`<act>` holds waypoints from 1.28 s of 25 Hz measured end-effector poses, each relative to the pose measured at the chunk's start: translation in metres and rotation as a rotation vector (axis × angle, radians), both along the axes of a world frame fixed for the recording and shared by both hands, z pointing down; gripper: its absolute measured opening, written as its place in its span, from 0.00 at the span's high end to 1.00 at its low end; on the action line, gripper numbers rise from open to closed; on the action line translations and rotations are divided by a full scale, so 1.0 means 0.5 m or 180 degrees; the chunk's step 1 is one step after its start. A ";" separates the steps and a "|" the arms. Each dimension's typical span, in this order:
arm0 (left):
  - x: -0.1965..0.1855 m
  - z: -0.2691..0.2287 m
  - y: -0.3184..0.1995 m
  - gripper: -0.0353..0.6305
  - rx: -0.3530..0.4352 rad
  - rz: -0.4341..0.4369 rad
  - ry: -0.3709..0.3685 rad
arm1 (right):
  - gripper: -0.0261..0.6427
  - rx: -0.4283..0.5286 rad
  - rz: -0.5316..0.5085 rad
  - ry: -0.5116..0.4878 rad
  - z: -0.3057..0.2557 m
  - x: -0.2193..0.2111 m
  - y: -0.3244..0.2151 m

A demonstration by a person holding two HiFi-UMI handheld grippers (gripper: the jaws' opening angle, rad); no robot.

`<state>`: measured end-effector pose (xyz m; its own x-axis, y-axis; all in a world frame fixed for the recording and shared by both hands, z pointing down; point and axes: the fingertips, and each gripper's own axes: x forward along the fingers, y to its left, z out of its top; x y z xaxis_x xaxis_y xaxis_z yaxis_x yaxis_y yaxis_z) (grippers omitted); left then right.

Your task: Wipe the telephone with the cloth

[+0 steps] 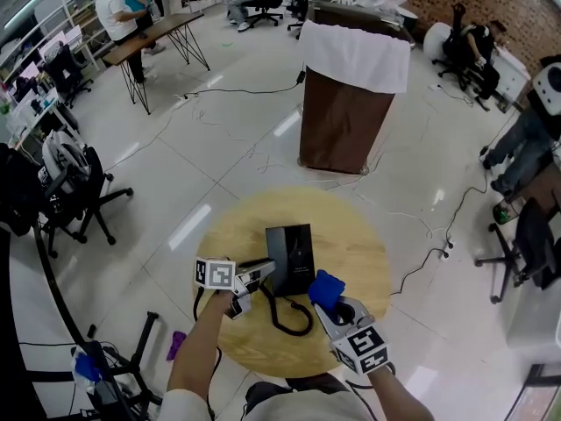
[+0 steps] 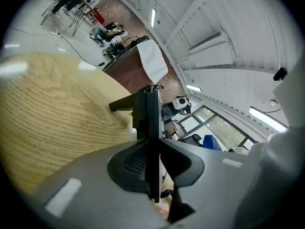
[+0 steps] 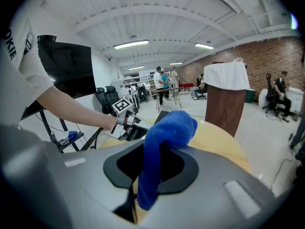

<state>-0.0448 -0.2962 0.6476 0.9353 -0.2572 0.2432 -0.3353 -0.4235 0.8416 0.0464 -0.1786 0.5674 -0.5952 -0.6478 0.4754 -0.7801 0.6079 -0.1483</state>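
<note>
As only their own views show, left tongs (image 2: pixel 153 149) clamp the telephone (image 2: pixel 147 111), right tongs (image 3: pixel 151 168) the cloth (image 3: pixel 167 128).

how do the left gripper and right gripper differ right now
The left gripper is shut on the edge of the black telephone; the right gripper is shut on a blue cloth. The left gripper's load is rigid and sits on the table; the right gripper's is soft and bunches over its jaws. The left gripper is at the telephone's left side, the right gripper at its near right corner. Both are gripping something.
</note>
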 end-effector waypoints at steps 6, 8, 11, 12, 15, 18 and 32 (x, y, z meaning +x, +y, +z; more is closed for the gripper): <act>-0.007 -0.024 0.001 0.85 0.0077 -0.0092 0.0023 | 0.87 0.0065 -0.0038 -0.0050 -0.018 -0.021 -0.003; -0.010 -0.033 0.005 0.85 0.0104 -0.0122 0.0037 | 0.87 0.0084 -0.0053 -0.0065 -0.024 -0.027 -0.002; -0.015 -0.062 0.013 0.85 0.0174 -0.0223 0.0128 | 0.87 0.0140 -0.0083 -0.0093 -0.036 -0.038 0.000; -0.016 -0.076 0.015 0.85 0.0214 -0.0264 0.0166 | 0.87 0.0160 -0.0095 -0.0102 -0.041 -0.040 0.001; -0.026 -0.108 0.017 0.85 0.0420 -0.0381 0.0127 | 0.87 0.0201 -0.0146 -0.0109 -0.055 -0.050 0.009; -0.025 -0.162 0.028 0.85 0.0569 -0.0461 0.0193 | 0.87 0.0262 -0.0195 -0.0123 -0.071 -0.060 0.016; 0.009 -0.342 0.098 0.85 0.1000 -0.0690 0.0318 | 0.87 0.0701 -0.0278 -0.0392 -0.156 -0.099 0.069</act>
<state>-0.0403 -0.2469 0.4766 0.8662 -0.4986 0.0317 -0.3681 -0.5941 0.7152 -0.0031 -0.1442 0.4896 -0.6980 -0.6714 0.2491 -0.7076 0.7002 -0.0956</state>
